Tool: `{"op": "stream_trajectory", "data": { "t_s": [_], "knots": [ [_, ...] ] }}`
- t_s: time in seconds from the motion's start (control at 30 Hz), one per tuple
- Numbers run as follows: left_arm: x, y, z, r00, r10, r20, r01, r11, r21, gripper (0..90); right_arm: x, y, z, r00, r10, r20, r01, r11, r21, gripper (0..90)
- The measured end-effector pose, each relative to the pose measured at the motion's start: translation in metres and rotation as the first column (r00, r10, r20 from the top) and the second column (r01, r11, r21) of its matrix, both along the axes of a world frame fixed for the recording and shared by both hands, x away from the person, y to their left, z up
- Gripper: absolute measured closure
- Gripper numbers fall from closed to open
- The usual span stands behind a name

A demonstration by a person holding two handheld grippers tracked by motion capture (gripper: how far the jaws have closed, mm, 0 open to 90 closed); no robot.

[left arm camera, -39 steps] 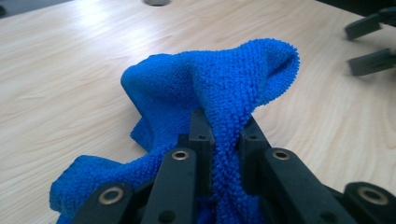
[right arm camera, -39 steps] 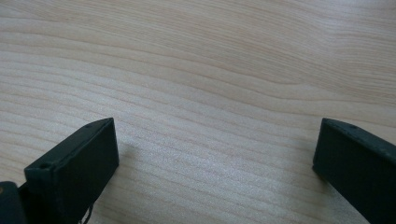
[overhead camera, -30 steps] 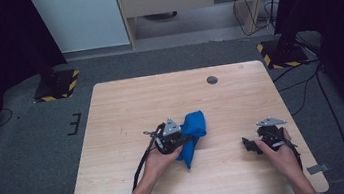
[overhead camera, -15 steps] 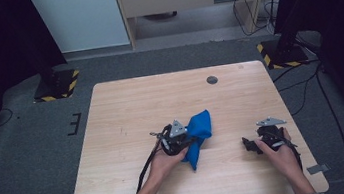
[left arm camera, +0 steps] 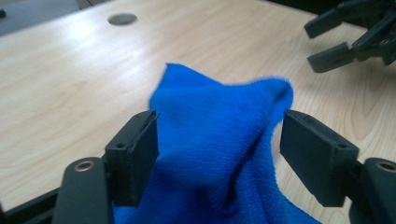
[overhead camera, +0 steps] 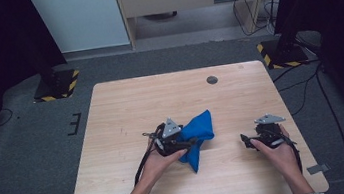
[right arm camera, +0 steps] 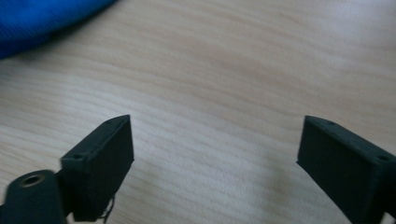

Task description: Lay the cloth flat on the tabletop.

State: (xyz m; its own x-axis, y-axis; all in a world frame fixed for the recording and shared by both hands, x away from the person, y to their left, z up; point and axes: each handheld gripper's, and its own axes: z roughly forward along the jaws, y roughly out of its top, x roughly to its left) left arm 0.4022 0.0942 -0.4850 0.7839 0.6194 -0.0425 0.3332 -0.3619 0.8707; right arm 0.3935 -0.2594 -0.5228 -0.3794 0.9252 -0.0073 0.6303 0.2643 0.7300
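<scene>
Light wood table (overhead camera: 126,113); blue cloth (overhead camera: 199,133) bunched mid-table. Left tongs (left arm camera: 217,156) just opened wide, cloth between jaws, unpinched. Right tongs (right arm camera: 212,161) open, empty, closing slightly; cloth lies well apart toward the left hand, nearer the left tongs.

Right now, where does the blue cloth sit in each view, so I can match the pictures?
High view: blue cloth at table centre-front, beside the left gripper.
Left gripper view: cloth in the middle foreground, between open jaws.
Right gripper view: cloth in the top-left corner.
Shared landmark: the light wooden table.
</scene>
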Motion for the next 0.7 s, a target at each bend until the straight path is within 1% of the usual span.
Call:
{"op": "stream_trajectory", "data": {
  "t_s": [0.03, 0.07, 0.13, 0.17, 0.23, 0.3, 0.4, 0.47, 0.53, 0.57, 0.63, 0.7],
  "knots": [
    [0.0, 0.004, 0.003, 1.0, 0.005, 0.002, -0.005, 0.9999, -0.011, 27.3, 0.002, 0.002, 0.003, 1.0, 0.003, 0.004, -0.003, 1.0, 0.009, 16.0],
    [0.0, 0.007, 0.005, 0.9999, 0.011, 0.005, -0.01, 0.9998, -0.017, 27.3, 0.004, 0.003, 0.005, 0.9999, 0.01, 0.01, -0.01, 0.9999, 0.006, 18.4],
    [0.0, 0.015, 0.009, 0.9998, 0.017, 0.012, -0.017, 0.9996, -0.023, 27.4, 0.007, 0.006, 0.01, 0.9993, 0.007, 0.036, -0.007, 1.0, 0.007, 23.8],
    [0.0, 0.018, 0.011, 0.9996, 0.024, 0.014, -0.024, 0.9994, -0.025, 27.8, 0.009, 0.008, 0.015, 0.9985, 0.016, 0.051, -0.017, 0.9997, 0.018, 26.4],
    [0.001, 0.024, 0.014, 0.9989, 0.043, 0.017, -0.042, 0.9985, -0.036, 28.4, 0.013, 0.014, 0.02, 0.997, 0.033, 0.07, -0.034, 0.9993, 0.013, 31.4],
    [0.003, 0.033, 0.016, 0.9978, 0.064, 0.019, -0.063, 0.9972, -0.041, 29.4, 0.019, 0.022, 0.023, 0.9951, 0.064, 0.075, -0.065, 0.9978, 0.01, 35.7],
    [0.004, 0.044, 0.016, 0.9958, 0.09, 0.021, -0.089, 0.9952, -0.041, 30.3, 0.028, 0.038, 0.024, 0.9915, 0.111, 0.068, -0.113, 0.9935, 0.017, 42.3],
    [0.004, 0.05, 0.016, 0.9946, 0.102, 0.02, -0.101, 0.994, -0.042, 31.5, 0.033, 0.047, 0.024, 0.9891, 0.133, 0.063, -0.135, 0.9906, 0.024, 47.1],
    [0.004, 0.057, 0.015, 0.9932, 0.114, 0.02, -0.114, 0.993, -0.034, 32.2, 0.038, 0.055, 0.026, 0.987, 0.15, 0.057, -0.152, 0.9877, 0.036, 52.1],
    [0.004, 0.057, 0.015, 0.9932, 0.114, 0.02, -0.114, 0.993, -0.034, 32.4, 0.041, 0.059, 0.026, 0.9856, 0.159, 0.057, -0.161, 0.9863, 0.036, 54.8],
    [0.003, 0.064, 0.011, 0.992, 0.125, 0.019, -0.124, 0.9921, -0.016, 32.8, 0.046, 0.067, 0.028, 0.9844, 0.168, 0.052, -0.171, 0.984, 0.05, 59.9],
    [0.003, 0.067, 0.009, 0.9924, 0.122, 0.019, -0.122, 0.9926, 0.0, 33.1, 0.051, 0.073, 0.029, 0.9835, 0.175, 0.047, -0.177, 0.9823, 0.06, 63.9]
  ]
}}
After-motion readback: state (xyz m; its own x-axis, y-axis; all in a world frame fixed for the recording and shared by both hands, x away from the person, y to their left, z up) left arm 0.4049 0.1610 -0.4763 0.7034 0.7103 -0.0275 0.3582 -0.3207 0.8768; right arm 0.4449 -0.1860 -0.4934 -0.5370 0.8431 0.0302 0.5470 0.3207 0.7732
